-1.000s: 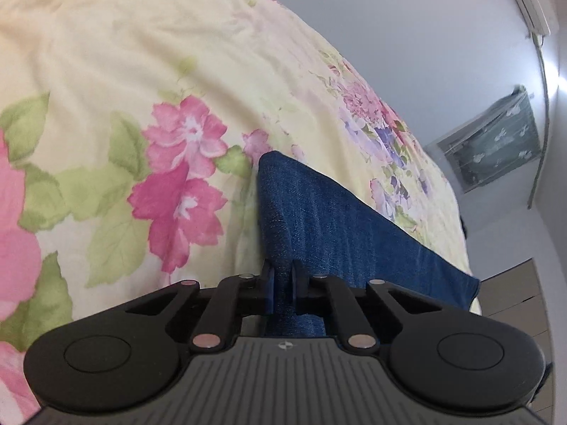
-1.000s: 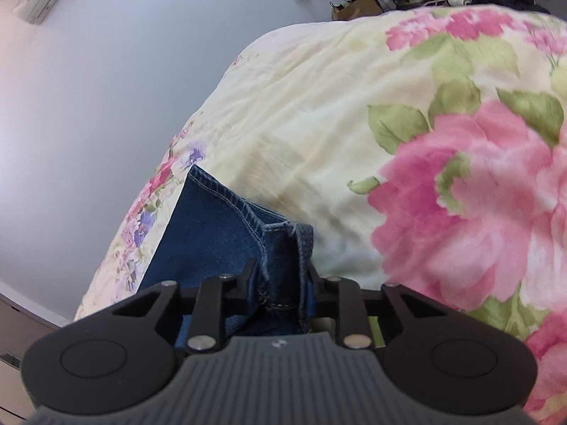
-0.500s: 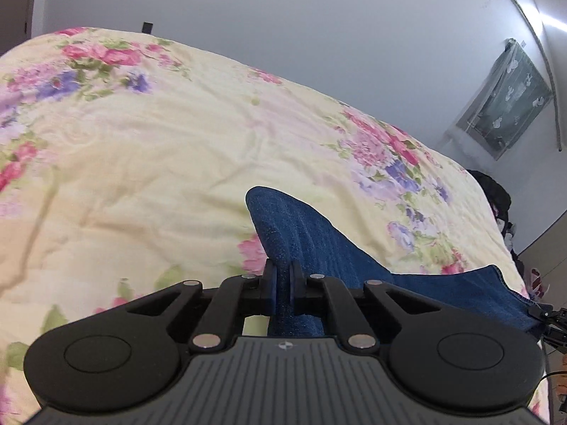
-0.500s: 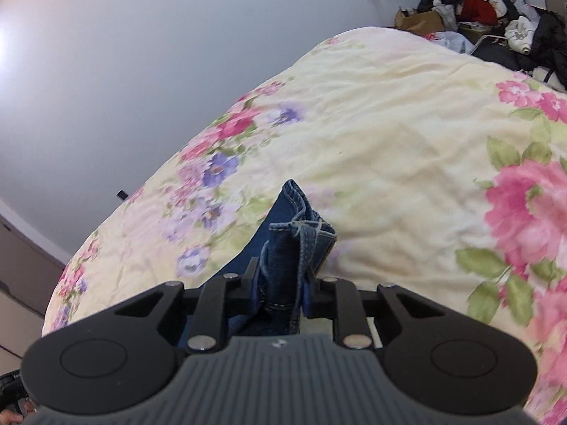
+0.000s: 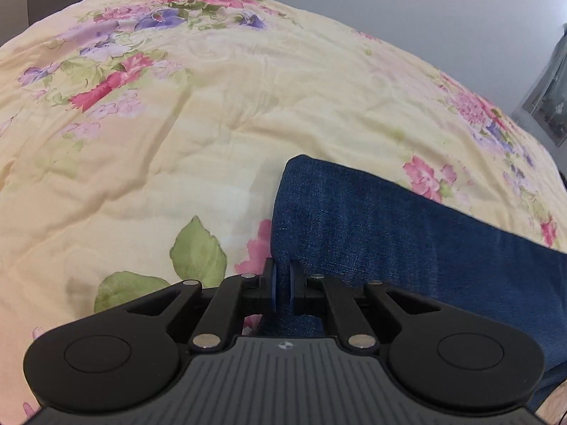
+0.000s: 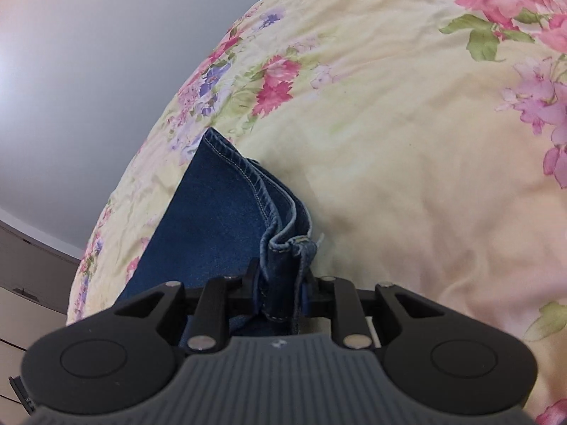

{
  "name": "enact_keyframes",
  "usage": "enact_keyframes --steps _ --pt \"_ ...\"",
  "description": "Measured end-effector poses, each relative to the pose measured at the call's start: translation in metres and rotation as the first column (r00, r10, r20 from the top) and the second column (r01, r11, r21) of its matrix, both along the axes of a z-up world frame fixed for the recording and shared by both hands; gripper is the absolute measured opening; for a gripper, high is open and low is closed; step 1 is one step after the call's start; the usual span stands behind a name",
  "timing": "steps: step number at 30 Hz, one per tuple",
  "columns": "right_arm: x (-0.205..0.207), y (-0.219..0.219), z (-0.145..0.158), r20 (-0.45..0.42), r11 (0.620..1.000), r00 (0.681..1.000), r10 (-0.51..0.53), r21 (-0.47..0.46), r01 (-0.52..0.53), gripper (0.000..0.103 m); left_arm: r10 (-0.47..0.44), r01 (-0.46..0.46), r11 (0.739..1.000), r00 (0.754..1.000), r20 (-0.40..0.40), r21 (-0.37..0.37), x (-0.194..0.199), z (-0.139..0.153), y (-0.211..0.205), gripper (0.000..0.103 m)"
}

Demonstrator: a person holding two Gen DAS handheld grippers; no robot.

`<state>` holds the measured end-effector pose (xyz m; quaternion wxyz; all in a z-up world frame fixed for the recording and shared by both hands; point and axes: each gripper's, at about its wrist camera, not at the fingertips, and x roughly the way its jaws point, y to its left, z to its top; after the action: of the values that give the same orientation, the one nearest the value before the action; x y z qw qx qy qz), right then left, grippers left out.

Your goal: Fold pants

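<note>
Jeans hanging between my grippers over quilt: left gripper pinching a smooth fold, right gripper squeezing tighter on the bunched hem.

You are looking at dark blue denim pants, their hems stitched in pale thread, against a pale yellow bedspread printed with pink and purple flowers and green leaves. Your two grippers, left and right, are matte black with ribbed grey bodies, silver pins and blue pads. Behind the bed, the wall is plain grey-white.
</note>
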<state>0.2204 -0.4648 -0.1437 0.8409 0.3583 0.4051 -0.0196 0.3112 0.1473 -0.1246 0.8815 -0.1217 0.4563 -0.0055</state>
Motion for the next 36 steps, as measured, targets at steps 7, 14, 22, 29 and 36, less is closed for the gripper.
enact_keyframes --steps 7,14,22,29,36 --pt "0.004 0.005 -0.011 -0.026 0.995 1.000 0.007 -0.097 -0.010 0.028 -0.022 0.016 0.990 0.999 0.038 0.141 -0.019 0.014 -0.011 0.030" --pt "-0.022 0.009 0.021 0.082 0.957 0.996 -0.040 -0.284 0.062 0.047 -0.164 0.142 0.972 0.981 0.107 0.190 -0.063 0.045 -0.038 0.027" --pt "-0.030 0.062 0.048 0.208 0.859 0.946 0.249 -0.498 -0.117 0.022 -0.252 0.246 0.941 0.968 -0.001 0.234 -0.069 0.023 -0.057 0.011" --pt "-0.005 0.061 0.018 -0.015 0.850 0.970 0.242 -0.480 -0.219 0.001 -0.295 0.312 0.907 0.950 -0.100 0.283 -0.073 0.002 -0.067 0.009" --pt "0.000 0.064 0.014 -0.052 0.842 0.968 0.244 -0.485 -0.238 0.000 -0.327 0.359 0.839 0.933 -0.148 0.410 -0.072 0.004 -0.093 0.009"
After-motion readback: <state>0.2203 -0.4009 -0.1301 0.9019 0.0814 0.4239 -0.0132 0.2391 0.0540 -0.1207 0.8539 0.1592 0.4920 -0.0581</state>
